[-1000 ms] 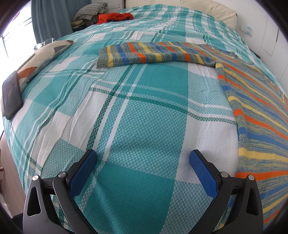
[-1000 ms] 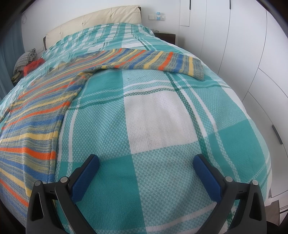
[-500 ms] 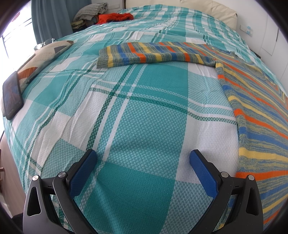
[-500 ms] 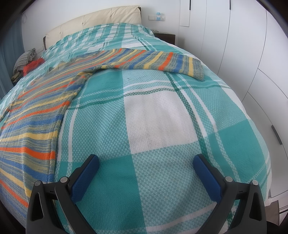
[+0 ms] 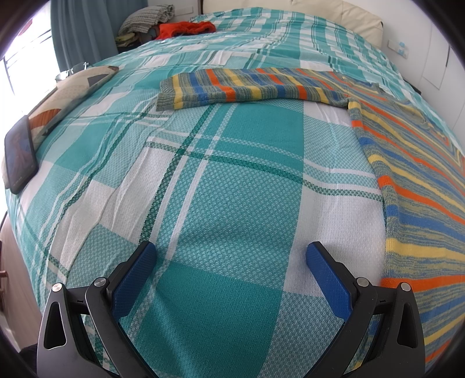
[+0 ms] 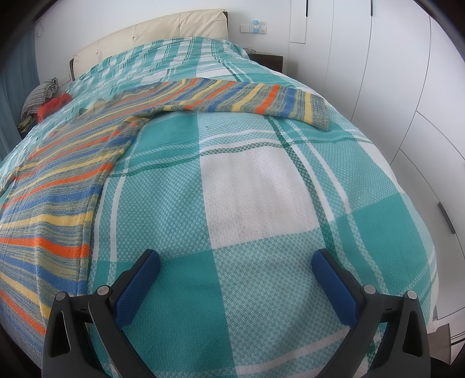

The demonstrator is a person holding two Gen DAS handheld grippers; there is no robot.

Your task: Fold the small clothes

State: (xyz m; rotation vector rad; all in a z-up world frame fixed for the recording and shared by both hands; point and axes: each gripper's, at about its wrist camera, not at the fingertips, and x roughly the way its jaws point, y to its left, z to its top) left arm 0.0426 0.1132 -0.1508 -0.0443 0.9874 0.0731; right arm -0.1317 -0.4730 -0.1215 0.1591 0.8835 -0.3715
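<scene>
A striped knit sweater (image 5: 412,186) in blue, orange, yellow and grey lies flat on the teal plaid bedspread (image 5: 232,180). In the left wrist view its body fills the right side and one sleeve (image 5: 250,87) stretches out to the left. In the right wrist view the sweater (image 6: 58,186) lies at the left, its other sleeve (image 6: 261,100) reaching right. My left gripper (image 5: 231,258) is open over bare bedspread, left of the sweater's hem. Over the bedspread (image 6: 261,203) to the right of the body my right gripper (image 6: 235,267) hovers open and empty.
A dark phone (image 5: 20,154) rests on a patterned cushion (image 5: 66,93) at the bed's left edge. A pile of clothes with a red item (image 5: 186,27) sits far back left. White wardrobe doors (image 6: 392,72) stand close along the bed's right side, a cream headboard (image 6: 151,35) at the back.
</scene>
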